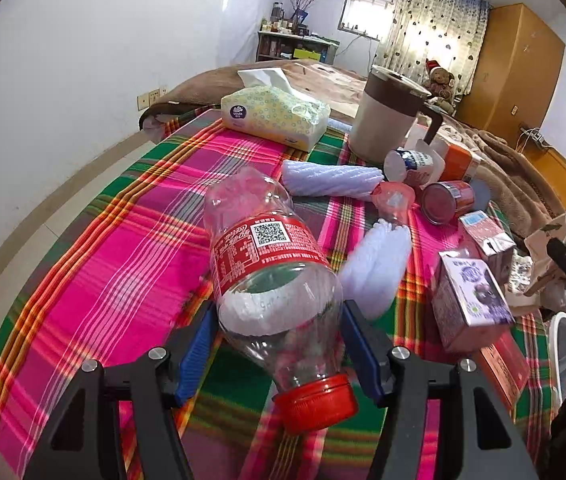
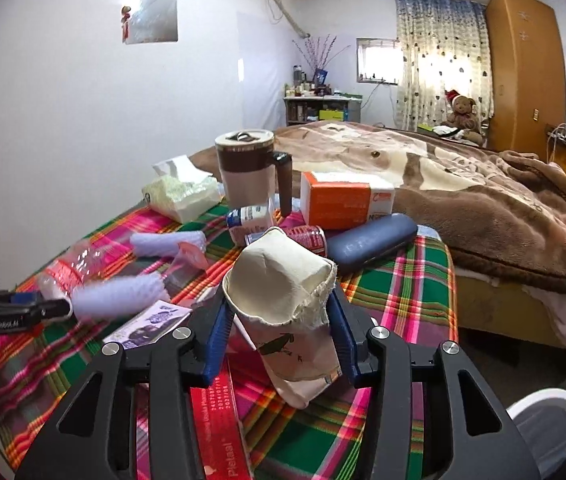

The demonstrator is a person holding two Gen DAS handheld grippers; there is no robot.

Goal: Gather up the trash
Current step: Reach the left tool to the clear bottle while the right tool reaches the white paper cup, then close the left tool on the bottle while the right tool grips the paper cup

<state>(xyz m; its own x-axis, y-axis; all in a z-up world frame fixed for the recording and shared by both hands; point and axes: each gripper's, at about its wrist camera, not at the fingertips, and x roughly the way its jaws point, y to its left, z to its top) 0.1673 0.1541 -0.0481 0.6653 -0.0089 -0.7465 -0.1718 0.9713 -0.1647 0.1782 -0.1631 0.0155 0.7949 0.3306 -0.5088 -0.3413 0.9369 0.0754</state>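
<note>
Bright pink, green and orange plaid cloth (image 1: 131, 240) covers the table, beside a bed under a brown plush blanket (image 2: 483, 200). Landmark: tall cream-and-brown lidded mug with dark handle (image 1: 387, 116), standing at the cloth's far side. Left gripper (image 1: 279, 344), blue pads pinching the clear plastic bottle with red label and red cap (image 1: 271, 280), cap toward the camera, bottle well nearer than the mug. Right gripper (image 2: 279, 332), blue pads pinching the crushed cream paper cup (image 2: 283, 292), open mouth facing up and toward the mug. Left of the mug: yellow-patterned soft tissue pack (image 1: 275, 116). Just in front of the mug: small white bottle (image 1: 415, 162), red can on its side (image 1: 447, 200), lilac ribbed foam sleeves (image 1: 331, 178). Right of the mug: orange-and-white carton (image 2: 343, 202), with a dark blue case (image 2: 371, 242) in front of it. Purple drink carton (image 1: 471, 300) lies nearer than the can
</note>
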